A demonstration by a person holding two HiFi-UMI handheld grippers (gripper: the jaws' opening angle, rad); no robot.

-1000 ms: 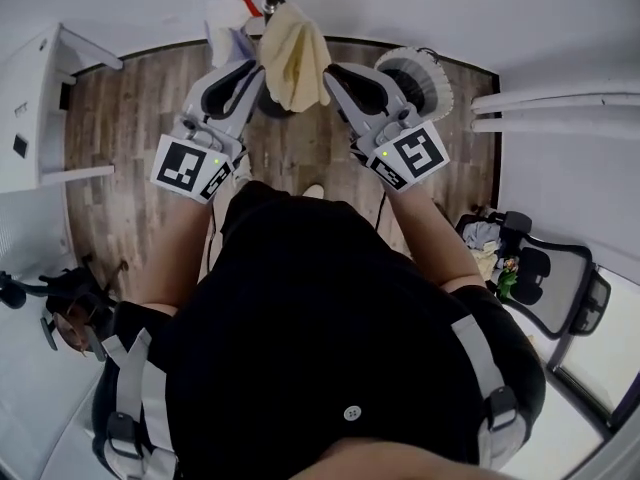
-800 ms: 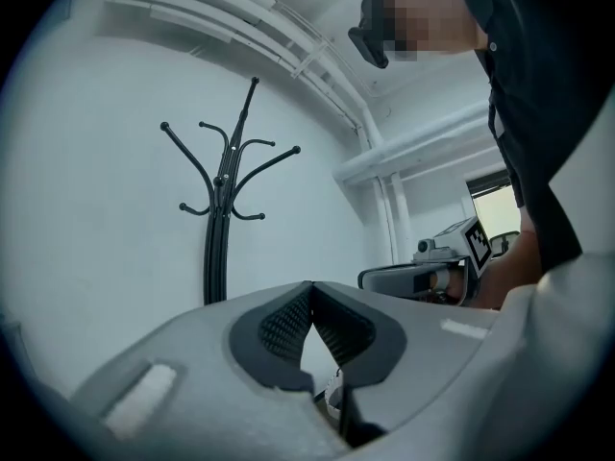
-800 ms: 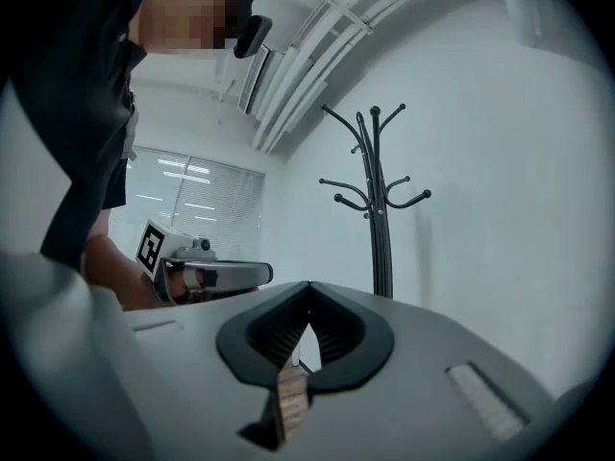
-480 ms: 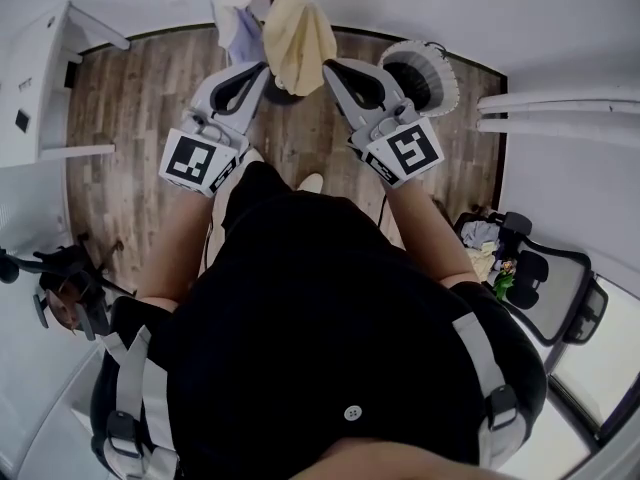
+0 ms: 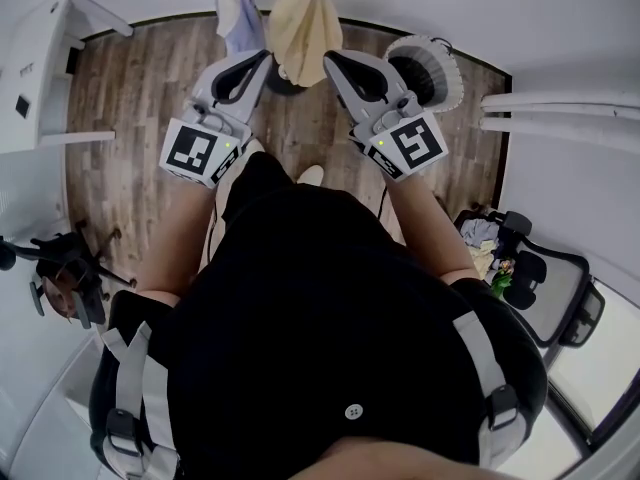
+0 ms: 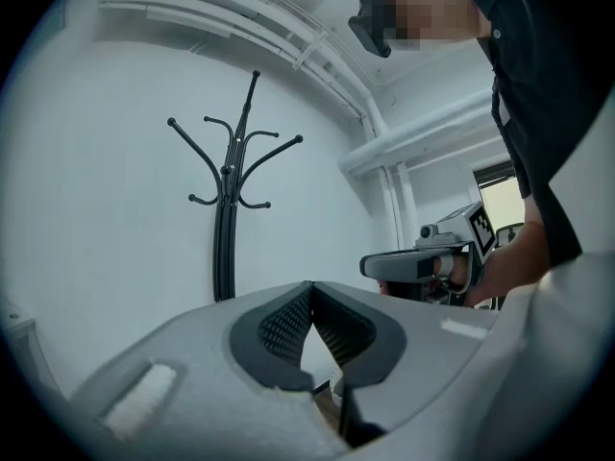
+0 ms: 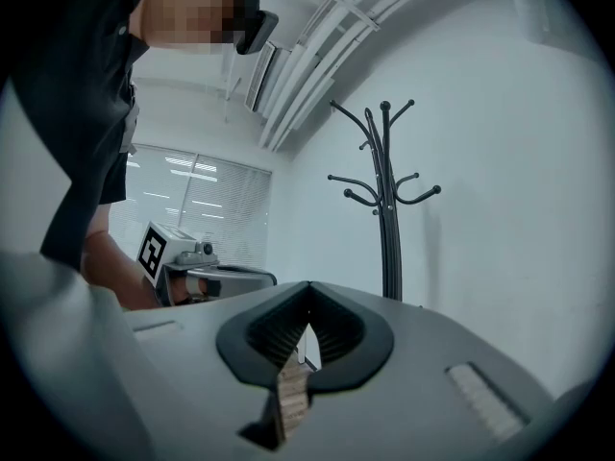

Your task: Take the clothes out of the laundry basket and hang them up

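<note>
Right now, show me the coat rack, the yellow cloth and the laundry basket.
coat rack (image 6: 227,221), left gripper view, its black pole.
yellow cloth (image 5: 303,26), head view, middle of the fabric.
laundry basket (image 5: 447,73), head view, its white rim.

Grey-brown wood-plank floor (image 5: 120,138) with plain white walls (image 6: 106,209) all round. A white desk (image 5: 40,73) sits at the floor's left edge, and a black mesh office chair (image 5: 555,288) off the right edge with some clutter beside it. White pipes (image 6: 317,56) run up near the ceiling. There's a window with blinds (image 7: 221,200), so it's pretty bright in here.
</note>
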